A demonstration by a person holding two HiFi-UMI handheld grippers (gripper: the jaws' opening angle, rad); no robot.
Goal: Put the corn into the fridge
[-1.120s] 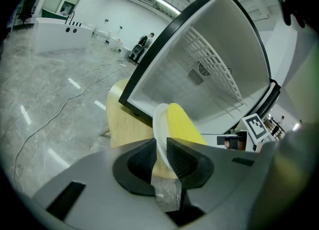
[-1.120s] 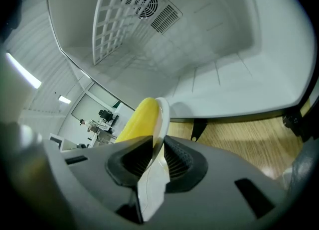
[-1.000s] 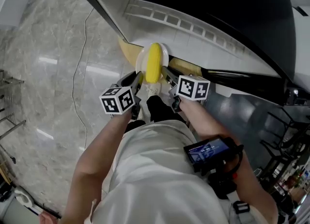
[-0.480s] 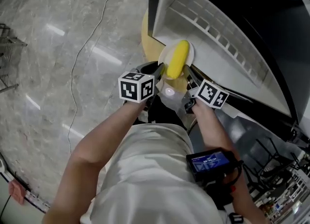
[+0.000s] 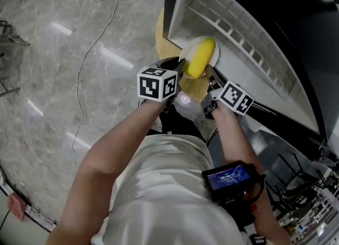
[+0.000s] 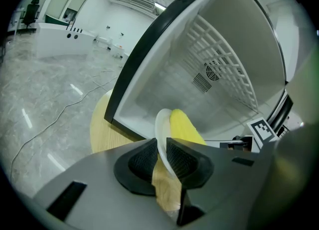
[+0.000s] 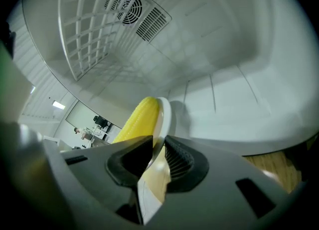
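A yellow corn cob point(image 5: 199, 57) lies on a small white plate point(image 5: 214, 54), carried between my two grippers at the mouth of the open fridge point(image 5: 238, 37). My left gripper point(image 5: 177, 74) is shut on the plate's left rim point(image 6: 161, 139), the corn point(image 6: 185, 127) just past its pads. On the opposite rim point(image 7: 164, 117) my right gripper point(image 5: 211, 79) is shut too, with the corn point(image 7: 139, 119) to the left of its jaws. The plate's far edge sits over the fridge's white floor point(image 7: 239, 109).
A round wooden table top point(image 5: 165, 31) lies below the fridge front. White wire shelves point(image 5: 238, 32) line the fridge wall, with a fan vent point(image 7: 132, 7) at the back. A cable point(image 5: 92, 47) trails over the marble floor. A phone point(image 5: 229, 177) is strapped to the right forearm.
Both grippers have carried the plate with the corn forward, from in front of the fridge opening to its mouth. The head view has swung, so the fridge now fills the upper right.
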